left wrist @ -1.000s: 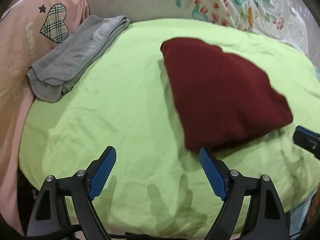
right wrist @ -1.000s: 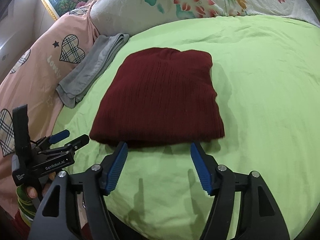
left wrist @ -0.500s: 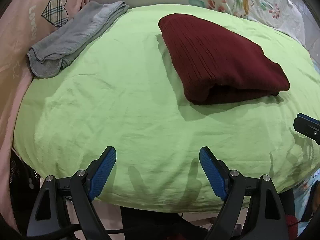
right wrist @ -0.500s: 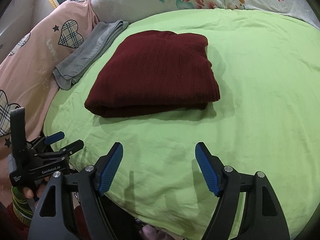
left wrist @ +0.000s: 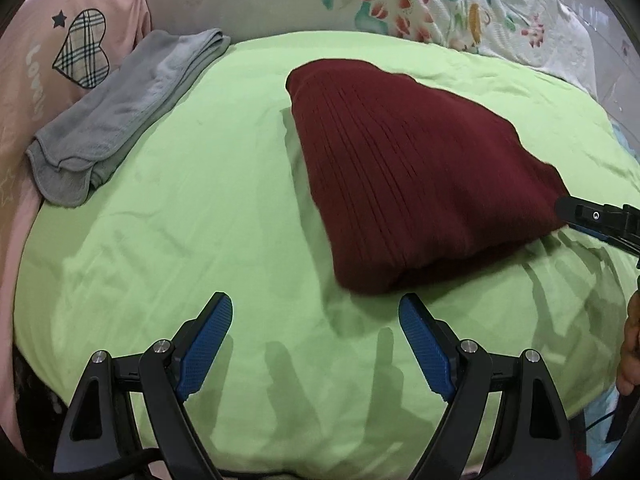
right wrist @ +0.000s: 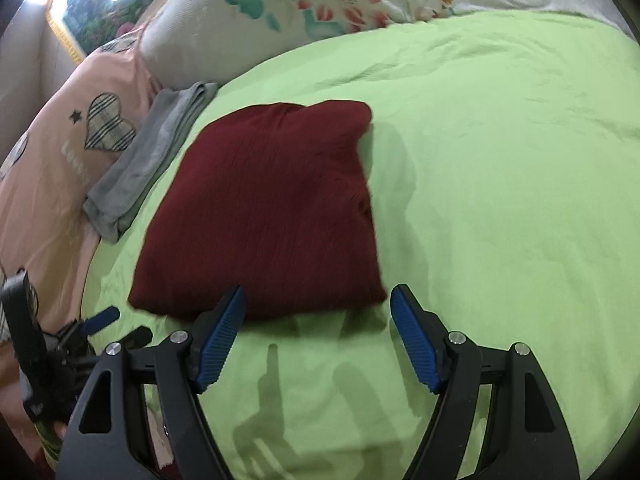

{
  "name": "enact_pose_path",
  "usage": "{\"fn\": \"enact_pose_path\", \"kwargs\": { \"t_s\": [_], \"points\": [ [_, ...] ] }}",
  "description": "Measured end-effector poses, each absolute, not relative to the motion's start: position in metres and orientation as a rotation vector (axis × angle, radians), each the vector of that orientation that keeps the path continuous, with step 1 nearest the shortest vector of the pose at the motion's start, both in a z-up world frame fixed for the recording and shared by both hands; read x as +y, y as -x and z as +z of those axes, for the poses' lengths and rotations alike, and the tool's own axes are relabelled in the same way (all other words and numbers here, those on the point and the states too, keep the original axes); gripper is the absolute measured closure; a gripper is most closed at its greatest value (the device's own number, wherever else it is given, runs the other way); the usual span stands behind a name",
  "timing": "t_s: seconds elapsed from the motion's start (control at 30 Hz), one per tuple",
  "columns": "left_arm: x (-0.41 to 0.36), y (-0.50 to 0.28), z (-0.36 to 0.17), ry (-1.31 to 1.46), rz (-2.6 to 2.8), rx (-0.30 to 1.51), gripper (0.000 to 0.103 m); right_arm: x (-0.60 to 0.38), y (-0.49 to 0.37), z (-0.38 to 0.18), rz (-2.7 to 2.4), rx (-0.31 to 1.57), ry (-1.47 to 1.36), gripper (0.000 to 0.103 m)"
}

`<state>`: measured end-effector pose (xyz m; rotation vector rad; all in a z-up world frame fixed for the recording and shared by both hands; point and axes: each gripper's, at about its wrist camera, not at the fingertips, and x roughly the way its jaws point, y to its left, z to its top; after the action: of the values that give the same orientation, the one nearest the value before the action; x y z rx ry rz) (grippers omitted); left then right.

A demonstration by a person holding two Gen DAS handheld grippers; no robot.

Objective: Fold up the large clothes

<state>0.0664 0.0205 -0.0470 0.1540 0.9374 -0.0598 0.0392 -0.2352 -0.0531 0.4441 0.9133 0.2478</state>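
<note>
A folded dark red ribbed sweater [left wrist: 420,192] [right wrist: 272,208] lies flat on the light green bed sheet [left wrist: 200,240] [right wrist: 500,200]. My left gripper [left wrist: 316,312] hovers open over bare sheet, just short of the sweater's near left corner, with nothing between its blue pads. My right gripper [right wrist: 319,298] sits at the sweater's near edge. Its jaws are closing, the fold's edge lies between the fingertips, and the pads do not press on it. In the left wrist view the right gripper [left wrist: 592,220] pokes in by the sweater's right corner.
A folded grey garment [left wrist: 120,120] [right wrist: 152,160] lies at the sheet's left edge beside a pink quilt with a plaid heart [left wrist: 80,52] [right wrist: 108,128]. A floral pillow [left wrist: 400,0] [right wrist: 320,0] lines the far side. The left gripper [right wrist: 80,332] shows low on the left in the right wrist view.
Both grippers pulled back from the sweater, then came in again. The right one now reaches its near edge with slightly narrower jaws. The sweater has not moved.
</note>
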Motion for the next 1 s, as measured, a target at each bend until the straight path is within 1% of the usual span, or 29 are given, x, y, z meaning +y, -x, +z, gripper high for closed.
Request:
{"fn": "enact_pose_path", "kwargs": {
  "t_s": [0.03, 0.07, 0.1, 0.13, 0.23, 0.3, 0.33, 0.43, 0.47, 0.53, 0.57, 0.6, 0.67, 0.73, 0.77, 0.83, 0.87, 0.9, 0.93, 1.0],
  "points": [
    [0.021, -0.070, -0.049, -0.155, -0.047, 0.933, 0.019, -0.236, -0.044, -0.056, 0.251, 0.919, -0.455, 0.044],
    [0.022, -0.075, -0.051, -0.152, -0.031, 0.935, 0.021, -0.235, -0.048, -0.059, 0.238, 0.936, -0.447, 0.067],
    [0.024, -0.078, -0.052, -0.133, -0.038, 0.940, 0.029, -0.234, -0.049, -0.060, 0.223, 0.946, -0.436, 0.089],
    [0.027, -0.080, -0.052, -0.095, -0.062, 0.940, 0.043, -0.234, -0.049, -0.057, 0.234, 0.935, -0.443, 0.089],
    [0.024, -0.076, -0.052, -0.080, -0.101, 0.934, 0.069, -0.232, -0.042, -0.042, 0.218, 0.879, -0.391, 0.091],
    [0.016, -0.074, -0.058, -0.112, -0.110, 0.942, 0.079, -0.229, -0.045, -0.046, 0.214, 0.902, -0.364, 0.091],
    [0.013, -0.074, -0.062, -0.121, -0.111, 0.948, 0.081, -0.226, -0.047, -0.052, 0.204, 0.924, -0.345, 0.091],
    [0.013, -0.074, -0.069, -0.105, -0.111, 0.978, 0.081, -0.228, -0.050, -0.069, 0.193, 0.964, -0.364, 0.091],
    [0.016, -0.072, -0.069, -0.094, -0.115, 0.983, 0.081, -0.230, -0.048, -0.068, 0.196, 0.960, -0.381, 0.088],
    [0.022, -0.070, -0.067, -0.079, -0.112, 0.990, 0.078, -0.235, -0.045, -0.063, 0.198, 0.953, -0.399, 0.082],
    [0.024, -0.069, -0.066, -0.072, -0.107, 0.991, 0.078, -0.237, -0.043, -0.060, 0.196, 0.953, -0.409, 0.072],
    [0.028, -0.067, -0.065, -0.056, -0.105, 0.991, 0.077, -0.240, -0.039, -0.057, 0.196, 0.945, -0.420, 0.066],
    [0.036, -0.063, -0.061, -0.018, -0.112, 0.996, 0.071, -0.243, -0.031, -0.050, 0.195, 0.928, -0.421, 0.065],
    [0.043, -0.058, -0.058, 0.005, -0.110, 0.991, 0.063, -0.245, -0.022, -0.046, 0.197, 0.920, -0.424, 0.063],
    [0.044, -0.054, -0.056, 0.008, -0.110, 0.988, 0.059, -0.245, -0.017, -0.045, 0.200, 0.917, -0.425, 0.059],
    [0.045, -0.047, -0.053, 0.005, -0.114, 0.980, 0.043, -0.243, -0.006, -0.042, 0.206, 0.909, -0.416, 0.054],
    [0.044, -0.042, -0.051, -0.001, -0.117, 0.975, 0.039, -0.241, -0.001, -0.041, 0.211, 0.907, -0.411, 0.050],
    [0.043, -0.037, -0.051, -0.009, -0.119, 0.974, 0.031, -0.238, 0.002, -0.040, 0.219, 0.906, -0.403, 0.046],
    [0.041, -0.032, -0.050, -0.021, -0.120, 0.972, 0.027, -0.234, 0.007, -0.040, 0.230, 0.907, -0.388, 0.045],
    [0.037, -0.023, -0.051, -0.050, -0.124, 0.969, 0.025, -0.227, 0.015, -0.040, 0.236, 0.909, -0.347, 0.041]
  ]
}}
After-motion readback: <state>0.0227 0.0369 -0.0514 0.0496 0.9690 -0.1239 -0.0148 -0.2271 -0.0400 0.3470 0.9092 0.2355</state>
